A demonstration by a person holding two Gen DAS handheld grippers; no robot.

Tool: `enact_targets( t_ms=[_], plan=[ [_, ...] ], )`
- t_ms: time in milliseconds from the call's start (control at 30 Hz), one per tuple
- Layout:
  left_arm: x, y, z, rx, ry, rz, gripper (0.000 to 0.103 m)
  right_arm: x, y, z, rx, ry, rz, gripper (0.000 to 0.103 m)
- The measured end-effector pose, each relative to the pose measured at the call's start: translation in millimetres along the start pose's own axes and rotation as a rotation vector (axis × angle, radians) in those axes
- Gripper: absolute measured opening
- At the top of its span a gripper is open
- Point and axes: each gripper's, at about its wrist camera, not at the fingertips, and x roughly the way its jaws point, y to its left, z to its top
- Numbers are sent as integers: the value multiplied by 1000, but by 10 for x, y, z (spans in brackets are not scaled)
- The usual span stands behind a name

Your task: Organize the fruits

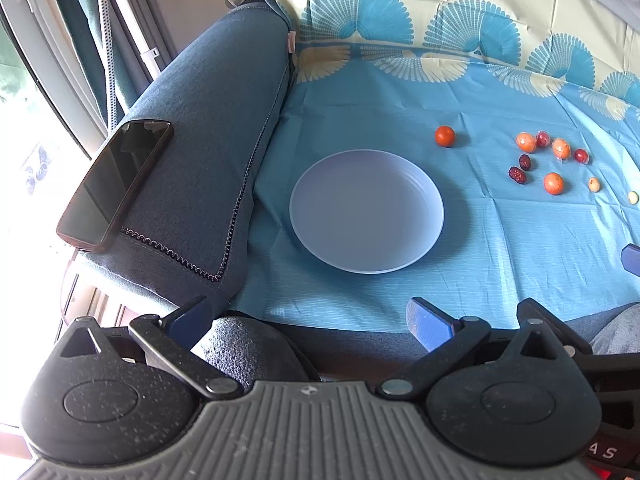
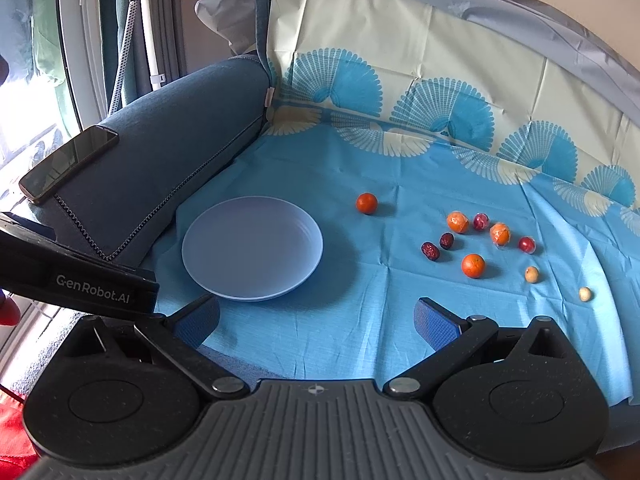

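While both grippers wait: left gripper (image 1: 308,316) and right gripper (image 2: 316,318) jaws spread, empty.
Near orange (image 2: 473,265): light, probably firm; pinch its middle.
Plate (image 2: 252,248): empty.

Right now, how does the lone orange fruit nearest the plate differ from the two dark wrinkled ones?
The lone orange fruit is round, smooth and bright orange; the two dark wrinkled fruits are oblong, shrivelled and deep red-brown. It sits alone near the plate; they lie side by side within the cluster. It looks larger. All rest on the blue cloth, off the plate.
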Motion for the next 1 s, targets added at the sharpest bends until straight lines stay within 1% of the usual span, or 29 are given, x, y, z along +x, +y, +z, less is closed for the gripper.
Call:
enact_targets(
  t_ms=[300, 433, 600, 700, 800, 900, 1000],
  plan=[
    [29, -17, 20, 13, 8, 12, 103, 26, -2, -4, 0, 9, 15, 103],
    [80, -18, 42, 17, 23, 19, 103, 67, -28, -18, 11, 18, 25, 103],
    [164, -71, 145, 27, 53, -19, 103, 172, -147, -86, 57, 34, 19, 102],
    [209, -183, 257, 40, 50, -31, 103, 254, -355, -148, 134, 32, -38, 102],
    [271, -367, 415, 59, 27, -47, 103, 352, -709, -212, 250, 24, -126, 102],
    [392, -613, 591, 67, 27, -119, 103, 474, -1146, -267, 350, 17, -221, 102],
    [586, -888, 759, 62, 37, -210, 103, 614, -1601, -309, 413, 2, -319, 102]
  ],
)
